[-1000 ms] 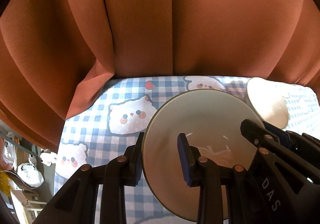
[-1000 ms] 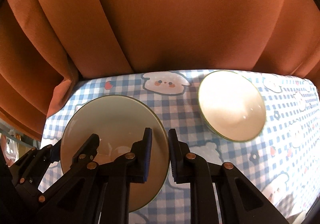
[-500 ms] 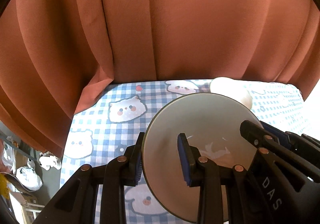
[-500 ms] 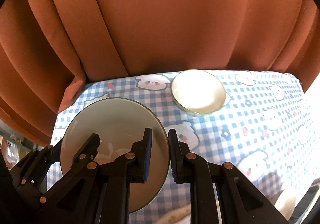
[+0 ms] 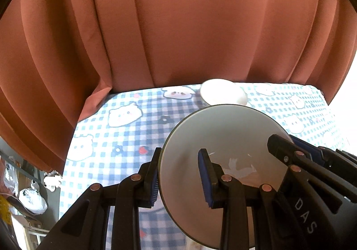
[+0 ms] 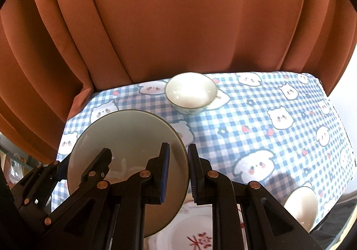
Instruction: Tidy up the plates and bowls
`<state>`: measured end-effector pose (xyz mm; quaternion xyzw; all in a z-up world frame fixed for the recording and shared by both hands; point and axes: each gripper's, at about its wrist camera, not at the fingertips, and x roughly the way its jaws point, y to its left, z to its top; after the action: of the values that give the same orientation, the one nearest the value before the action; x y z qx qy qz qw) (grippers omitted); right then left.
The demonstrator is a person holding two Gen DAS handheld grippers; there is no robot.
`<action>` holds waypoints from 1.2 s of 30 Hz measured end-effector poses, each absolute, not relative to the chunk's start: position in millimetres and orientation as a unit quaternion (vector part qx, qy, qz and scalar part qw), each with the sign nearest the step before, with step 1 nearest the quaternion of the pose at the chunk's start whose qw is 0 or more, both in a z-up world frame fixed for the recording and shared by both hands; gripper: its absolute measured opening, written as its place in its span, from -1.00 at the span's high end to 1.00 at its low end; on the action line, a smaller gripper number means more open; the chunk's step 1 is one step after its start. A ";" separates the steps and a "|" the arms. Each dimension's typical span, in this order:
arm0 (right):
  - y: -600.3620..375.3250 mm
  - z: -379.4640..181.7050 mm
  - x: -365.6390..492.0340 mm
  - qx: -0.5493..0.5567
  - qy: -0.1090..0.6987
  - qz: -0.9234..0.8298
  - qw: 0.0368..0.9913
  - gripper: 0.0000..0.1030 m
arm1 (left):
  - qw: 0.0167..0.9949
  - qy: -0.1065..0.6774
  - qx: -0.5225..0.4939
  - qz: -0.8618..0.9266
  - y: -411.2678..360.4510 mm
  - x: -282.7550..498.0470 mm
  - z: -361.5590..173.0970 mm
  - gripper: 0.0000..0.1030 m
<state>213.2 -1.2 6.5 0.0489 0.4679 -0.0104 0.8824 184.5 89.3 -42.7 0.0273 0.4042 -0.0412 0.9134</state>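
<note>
Both grippers hold one round grey-green plate (image 5: 225, 138) above the table. My left gripper (image 5: 179, 174) is shut on its left rim. My right gripper (image 6: 178, 169) is shut on its right rim; the plate (image 6: 129, 136) fills the lower left of that view. A white bowl (image 6: 190, 91) stands on the cloth near the curtain, also in the left wrist view (image 5: 223, 94). Below the held plate lies a white plate with red pattern (image 6: 196, 236). Another white bowl (image 6: 301, 207) sits at the near right.
The table has a blue-checked cloth with bear faces (image 6: 267, 129). A rust-coloured curtain (image 6: 178, 16) hangs right behind it. The table's left edge (image 5: 69, 160) drops to a floor with bags and clutter (image 5: 31, 201).
Both grippers have pulled back and up with the plate. The far bowl looks smaller, and the patterned plate and second bowl have come into the right wrist view.
</note>
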 end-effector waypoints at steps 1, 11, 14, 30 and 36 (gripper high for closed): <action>-6.3 6.4 210.0 0.049 0.467 -0.009 0.883 0.62 | 0.914 0.404 0.028 -0.040 82.9 181.0 -42.7 0.40; -72.4 8.4 183.0 0.045 0.473 0.011 0.880 0.62 | 0.910 0.413 0.024 -0.028 18.6 153.8 -44.8 0.40; -91.7 6.7 176.7 0.042 0.477 0.016 0.878 0.62 | 0.908 0.419 0.018 -0.025 -3.7 145.4 -47.1 0.40; -196.6 -8.9 135.4 0.025 0.486 0.037 0.873 0.62 | 0.905 0.424 0.010 -0.019 -95.6 100.8 -61.2 0.40; -229.1 -19.9 121.5 0.020 0.497 0.037 0.867 0.62 | 0.902 0.431 0.009 -0.023 -126.5 87.6 -71.6 0.40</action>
<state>121.5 -229.1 -19.9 0.0196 0.4965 0.0367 0.8670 87.6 -126.5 -71.6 0.0089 0.4307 -0.0228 0.9022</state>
